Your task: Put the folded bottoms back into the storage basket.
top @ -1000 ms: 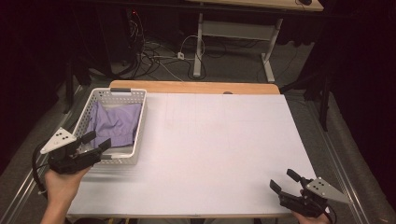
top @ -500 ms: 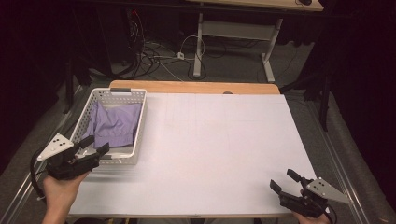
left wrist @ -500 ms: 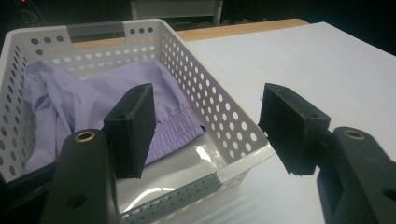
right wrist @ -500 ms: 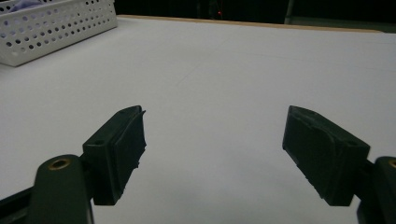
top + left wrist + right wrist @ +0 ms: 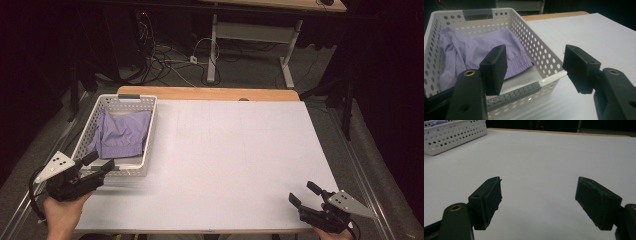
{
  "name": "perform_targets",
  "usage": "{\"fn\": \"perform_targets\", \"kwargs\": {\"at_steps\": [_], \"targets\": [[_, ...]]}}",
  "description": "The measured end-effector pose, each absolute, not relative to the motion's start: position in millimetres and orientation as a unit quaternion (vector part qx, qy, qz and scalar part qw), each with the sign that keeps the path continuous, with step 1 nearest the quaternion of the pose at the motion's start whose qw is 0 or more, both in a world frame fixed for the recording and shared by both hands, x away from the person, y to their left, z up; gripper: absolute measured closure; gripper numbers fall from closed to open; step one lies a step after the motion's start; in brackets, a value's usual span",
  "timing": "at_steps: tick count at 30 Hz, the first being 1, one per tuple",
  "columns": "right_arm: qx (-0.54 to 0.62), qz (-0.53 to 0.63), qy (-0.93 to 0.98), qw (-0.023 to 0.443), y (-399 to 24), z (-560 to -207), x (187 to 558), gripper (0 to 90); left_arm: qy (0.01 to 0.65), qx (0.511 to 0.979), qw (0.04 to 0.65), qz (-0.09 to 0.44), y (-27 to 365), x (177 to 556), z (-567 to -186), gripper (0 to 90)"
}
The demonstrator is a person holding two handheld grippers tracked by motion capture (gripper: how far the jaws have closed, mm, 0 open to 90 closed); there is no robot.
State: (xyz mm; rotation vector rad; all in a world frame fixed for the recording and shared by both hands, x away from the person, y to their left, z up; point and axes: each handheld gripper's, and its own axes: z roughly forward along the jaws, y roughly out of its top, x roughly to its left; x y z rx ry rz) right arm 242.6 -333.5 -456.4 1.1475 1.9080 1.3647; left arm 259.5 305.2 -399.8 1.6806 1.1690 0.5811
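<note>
Lavender cloth (image 5: 122,135) lies crumpled inside the white perforated basket (image 5: 148,145), which sits at the near-left part of the worktop (image 5: 240,150); from the left gripper view I see the cloth (image 5: 474,52) as thin and soft, with a gathered elastic band along one edge, bunched toward the basket's far and left walls so that a strip of bare white floor shows at the near end. My left tongs (image 5: 97,166) hang just at the basket's near rim, spread wide with nothing between them — the near wall of the basket (image 5: 541,65), hard plastic dotted with round holes, stands between the pads and the cloth; its near right corner falls in the gap between the two black pads. My right tongs (image 5: 302,194) sit at the near-right corner of the worktop, well apart from the basket, also spread and pinching nothing; in the right gripper view (image 5: 537,202) they look across a bare stretch of matte white sheet, smooth and flat, with the basket (image 5: 456,133) far off at the upper left. A strip of wooden edge (image 5: 210,93) runs along the far side of the worktop; beyond it, cables (image 5: 170,55) tangle on the dark floor beside a white desk frame (image 5: 250,35).
</note>
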Motion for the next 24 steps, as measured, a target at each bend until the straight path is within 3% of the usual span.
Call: {"fn": "perform_targets", "kwargs": {"at_steps": [24], "targets": [[0.424,0.506,0.704,0.262,-334,-456,242,22.2,0.486,0.697,0.476,0.227,302,253,-434,34.8]]}}
